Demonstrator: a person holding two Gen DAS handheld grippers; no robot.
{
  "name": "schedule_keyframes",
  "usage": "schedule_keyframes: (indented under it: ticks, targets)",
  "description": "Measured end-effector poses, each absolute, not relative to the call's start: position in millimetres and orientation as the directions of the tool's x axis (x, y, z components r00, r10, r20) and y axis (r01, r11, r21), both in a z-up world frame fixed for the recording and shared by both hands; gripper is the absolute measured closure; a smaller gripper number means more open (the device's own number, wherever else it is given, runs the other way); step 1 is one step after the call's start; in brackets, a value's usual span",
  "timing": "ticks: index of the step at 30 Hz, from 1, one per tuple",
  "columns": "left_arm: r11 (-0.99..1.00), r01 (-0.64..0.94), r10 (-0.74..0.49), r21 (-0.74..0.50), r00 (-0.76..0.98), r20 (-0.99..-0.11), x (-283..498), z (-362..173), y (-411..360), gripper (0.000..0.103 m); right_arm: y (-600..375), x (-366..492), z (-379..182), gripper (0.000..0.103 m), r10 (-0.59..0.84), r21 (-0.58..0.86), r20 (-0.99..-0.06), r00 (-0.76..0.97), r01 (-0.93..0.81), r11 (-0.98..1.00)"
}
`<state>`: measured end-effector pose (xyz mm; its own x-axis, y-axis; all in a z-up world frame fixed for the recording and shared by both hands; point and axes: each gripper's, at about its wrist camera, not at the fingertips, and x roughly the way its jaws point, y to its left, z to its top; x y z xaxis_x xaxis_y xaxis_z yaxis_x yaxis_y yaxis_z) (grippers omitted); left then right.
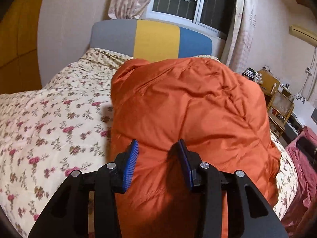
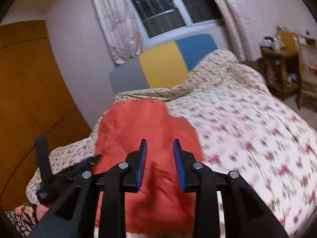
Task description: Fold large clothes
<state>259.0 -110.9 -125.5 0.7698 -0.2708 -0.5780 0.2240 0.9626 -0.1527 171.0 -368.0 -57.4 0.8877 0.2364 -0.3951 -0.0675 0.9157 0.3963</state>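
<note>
**Orange padded jacket under both my open jaws**

Orange, puffy fabric fills the space in front of my left gripper (image 1: 157, 148). Its jaws stand partly apart, the blue pads (image 1: 130, 164) clear of each other, and nothing is pinched between them; the orange jacket (image 1: 190, 107) lies below and beyond the tips, and I cannot tell whether the pads brush it. The jacket is heaped on the floral quilt (image 1: 39, 123) that covers the bed, roughly mid-bed, with the quilt spreading away to the left. Behind it rises the grey, yellow and blue headboard (image 1: 154, 37), then the window (image 1: 190, 0) with its pale curtains. To the right stand a cluttered wooden chair (image 1: 281, 107) and a dark red cloth (image 1: 303, 170) at the bed's edge.

My right gripper (image 2: 160, 144) also has its jaws narrowly parted and released, gripping nothing, with the jacket showing through the gap. From this wrist the left gripper appears low at the left over the quilt. A brown wardrobe (image 2: 29, 99) fills the left side; a wooden table (image 2: 277, 65) stands far right. This view is blurred.
</note>
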Motion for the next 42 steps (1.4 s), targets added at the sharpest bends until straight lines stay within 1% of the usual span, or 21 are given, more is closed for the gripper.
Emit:
schedule_keyframes:
  ticks: [2,4,6,9,14,15,16,17,18,22,23,24,26,27,32,34,36,40,42]
  targets:
    - [0.957,0.216,-0.288,-0.191,0.752,-0.593,270.2,-123.0,-113.4,0.06,-353.4,193.2,-49.8,0.076,0.235,0.367,-0.412,0.881,-0.075,0.927]
    - [0.959,0.204,-0.284,-0.199,0.744,-0.604,277.3,-121.6,-117.2,0.055,-340.0,216.2,-49.1,0.076,0.222,0.349,-0.444,0.868,-0.061,0.935]
    - [0.96,0.193,-0.277,-0.201,0.742,-0.611,280.8,-121.3,-120.9,0.054,-334.0,242.3,-53.5,0.076,0.237,0.362,-0.465,0.853,-0.061,0.93]
    - [0.965,0.186,-0.261,-0.185,0.746,-0.612,281.6,-122.3,-127.5,0.053,-328.2,261.1,-60.8,0.076,0.22,0.342,-0.486,0.846,-0.048,0.938]
    - [0.961,0.186,-0.274,-0.203,0.732,-0.623,289.0,-121.1,-129.3,0.049,-329.3,288.9,-75.4,0.079,0.168,0.269,-0.529,0.832,-0.023,0.963]
    - [0.959,0.185,-0.281,-0.215,0.727,-0.626,291.5,-119.1,-129.3,0.044,-331.5,294.9,-79.6,0.079,0.164,0.262,-0.537,0.827,-0.02,0.965]
    - [0.952,0.19,-0.301,-0.239,0.72,-0.625,296.2,-116.0,-128.6,0.037,-334.5,301.4,-85.0,0.08,0.163,0.263,-0.546,0.822,-0.016,0.965]
    - [0.95,0.193,-0.309,-0.247,0.717,-0.626,300.5,-114.4,-128.2,0.034,-337.7,306.2,-91.0,0.08,0.163,0.27,-0.553,0.817,-0.009,0.963]
    - [0.95,0.193,-0.308,-0.246,0.717,-0.625,303.8,-112.6,-129.2,0.032,-340.4,308.2,-96.2,0.081,0.163,0.276,-0.56,0.812,-0.003,0.961]
    - [0.96,0.153,-0.272,-0.236,0.716,-0.643,326.7,-108.7,-131.4,0.032,-347.3,316.1,-111.6,0.081,0.154,0.279,-0.574,0.804,0.015,0.96]
    - [0.961,0.142,-0.264,-0.236,0.716,-0.646,330.8,-108.7,-131.6,0.031,-347.9,317.8,-115.0,0.081,0.148,0.271,-0.579,0.802,0.018,0.962]
    - [0.964,0.132,-0.255,-0.232,0.717,-0.649,335.8,-108.4,-132.3,0.027,-348.6,319.2,-117.0,0.081,0.145,0.266,-0.581,0.801,0.019,0.964]
    - [0.967,0.123,-0.242,-0.223,0.715,-0.656,344.3,-110.4,-133.2,0.025,-352.1,322.8,-124.2,0.081,0.146,0.267,-0.587,0.796,0.02,0.964]
    - [0.969,0.119,-0.235,-0.216,0.712,-0.662,348.5,-112.1,-134.6,0.023,-353.5,323.9,-127.0,0.082,0.146,0.269,-0.59,0.794,0.023,0.963]
    - [0.973,0.129,-0.224,-0.189,0.702,-0.676,358.8,-119.7,-147.4,0.012,-367.9,335.0,-142.8,0.082,0.165,0.303,-0.603,0.78,0.032,0.953]
    - [0.977,0.144,-0.212,-0.156,0.699,-0.683,360.8,-124.2,-156.6,0.005,-371.7,337.5,-148.4,0.082,0.171,0.312,-0.604,0.779,0.034,0.95]
    - [0.98,0.155,-0.197,-0.124,0.696,-0.691,364.0,-130.7,-164.4,0.003,-375.6,340.2,-154.3,0.082,0.179,0.326,-0.604,0.776,0.037,0.944]
    - [0.977,0.159,-0.215,-0.145,0.685,-0.696,374.1,-140.2,-165.5,0.003,-386.0,351.4,-165.9,0.082,0.221,0.382,-0.61,0.76,0.037,0.924]
    - [0.978,0.152,-0.21,-0.145,0.68,-0.703,380.6,-145.9,-166.4,0.003,-387.1,358.0,-170.0,0.082,0.23,0.388,-0.623,0.747,0.039,0.921]
